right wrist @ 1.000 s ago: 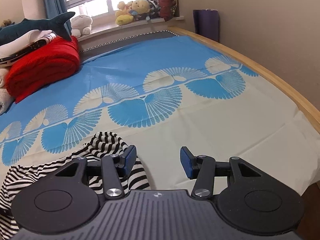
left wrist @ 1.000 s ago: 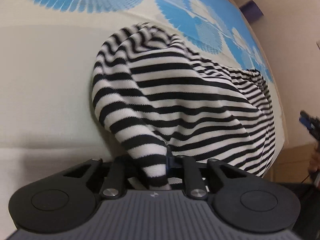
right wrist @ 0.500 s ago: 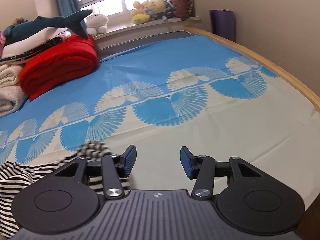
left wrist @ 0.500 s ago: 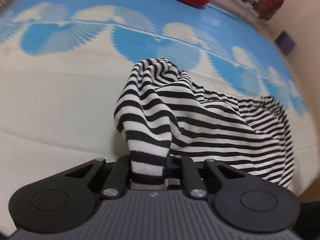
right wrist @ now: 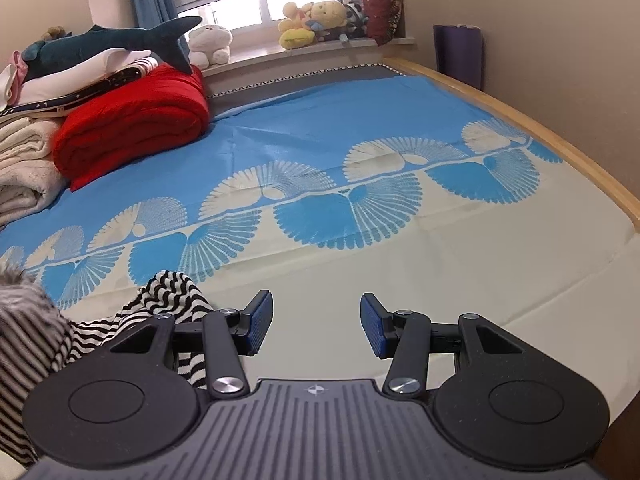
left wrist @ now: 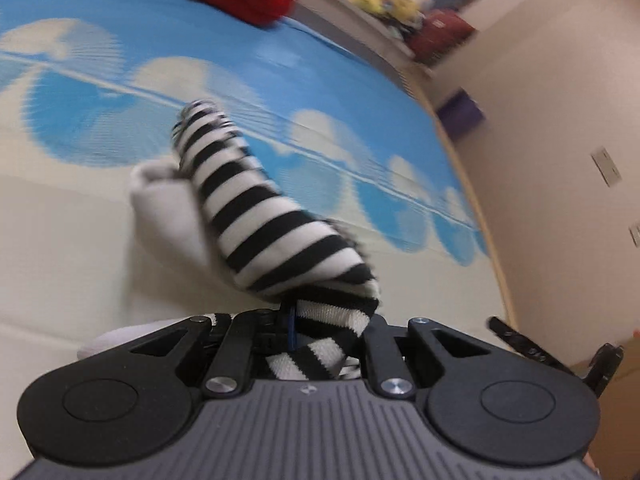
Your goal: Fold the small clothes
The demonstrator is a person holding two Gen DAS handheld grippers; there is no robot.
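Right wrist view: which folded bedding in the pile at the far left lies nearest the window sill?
The red blanket: its rolled end reaches almost to the sill, while the cream blankets lie nearer the camera, at the frame's left edge.

Home bedroom, patterned bed (right wrist: 400, 128), folded blankets (right wrist: 132, 120), plush toys (right wrist: 312, 20) (on windowsill)

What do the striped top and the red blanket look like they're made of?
Striped top: looks like soft jersey knit, matte; a ribbed black-and-white weave shows near the jaws. Red blanket: probably plush fleece or quilted fabric, matte, rolled in thick rounded folds; the fibre itself can't be told.
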